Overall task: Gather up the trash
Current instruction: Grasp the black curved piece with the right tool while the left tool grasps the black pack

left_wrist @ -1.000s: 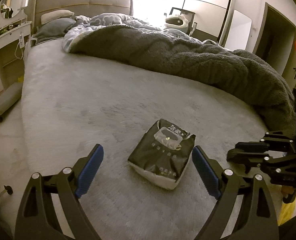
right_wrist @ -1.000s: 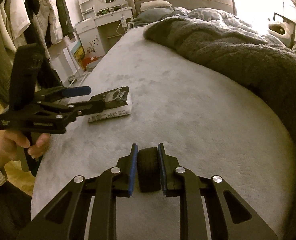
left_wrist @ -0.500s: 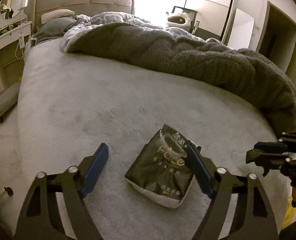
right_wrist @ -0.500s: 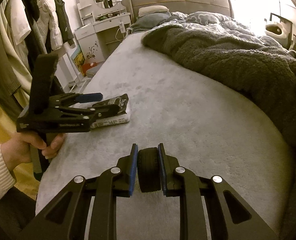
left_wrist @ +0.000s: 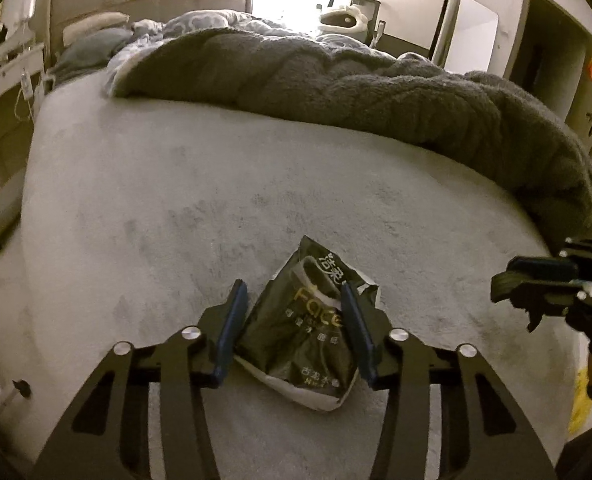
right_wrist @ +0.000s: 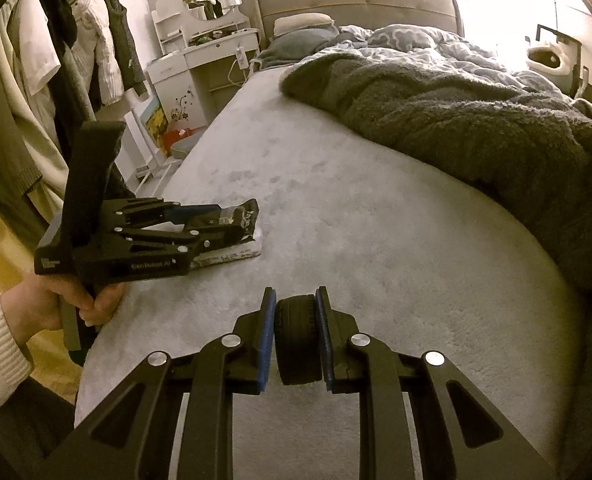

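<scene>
A dark soft tissue pack with a white underside lies on the grey bed near its front edge. My left gripper is closing around it, with both blue pads pressing its sides and the wrapper crumpled between them. In the right wrist view the same left gripper lies low over the pack, held by a hand in a white sleeve. My right gripper is shut on a small black rubber wheel above the bed. It also shows at the right edge.
A thick dark fleece blanket is heaped along the far and right side of the bed, with pillows at the headboard. A white dressing table and hanging clothes stand to the left of the bed. Doors are at the far right.
The left gripper's jaws have drawn in from wide apart onto the tissue pack, which is now squeezed narrower. The right gripper stays shut on the wheel, almost still.
</scene>
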Demonstrator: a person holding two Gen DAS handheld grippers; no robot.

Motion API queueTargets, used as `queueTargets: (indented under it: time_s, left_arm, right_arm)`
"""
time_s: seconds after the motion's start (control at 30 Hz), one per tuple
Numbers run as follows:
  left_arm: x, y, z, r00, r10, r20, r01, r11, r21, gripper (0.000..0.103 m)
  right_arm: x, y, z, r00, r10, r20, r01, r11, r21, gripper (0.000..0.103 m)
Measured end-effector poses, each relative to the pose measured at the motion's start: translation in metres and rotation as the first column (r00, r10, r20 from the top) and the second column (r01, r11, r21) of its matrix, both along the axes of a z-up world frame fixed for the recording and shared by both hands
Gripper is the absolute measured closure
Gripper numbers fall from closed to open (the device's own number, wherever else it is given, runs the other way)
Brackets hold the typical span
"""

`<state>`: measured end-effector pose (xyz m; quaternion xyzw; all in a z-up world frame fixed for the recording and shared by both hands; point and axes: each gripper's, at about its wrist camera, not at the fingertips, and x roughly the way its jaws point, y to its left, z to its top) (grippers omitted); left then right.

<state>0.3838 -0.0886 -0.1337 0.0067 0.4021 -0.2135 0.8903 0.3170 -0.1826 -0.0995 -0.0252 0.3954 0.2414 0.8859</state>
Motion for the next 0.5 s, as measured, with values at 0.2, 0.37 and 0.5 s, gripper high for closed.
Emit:
queueTargets:
  time_s: [0.2, 0.37, 0.5]
  left_arm:
    - [-0.007, 0.006, 0.008, 1.0, -0.002, -0.005, 0.002, 1.0, -0.02, 0.086]
    - [-0.019, 0.002, 0.017, 1.0, 0.002, 0.019, -0.002, 1.0, 0.005, 0.092]
    - [-0.028, 0.003, 0.025, 0.999, 0.024, 0.036, -0.024, 1.0, 0.009, 0.094]
  right_arm:
    - [0.0, 0.001, 0.004, 1.0, -0.013, 0.008, 0.013, 1.0, 0.01, 0.083]
    - [-0.005, 0.008, 0.01, 1.0, -0.02, 0.021, 0.02, 1.0, 0.019, 0.083]
    - [-0.009, 0.013, 0.017, 0.999, -0.026, 0.03, 0.025, 0.999, 0.032, 0.083]
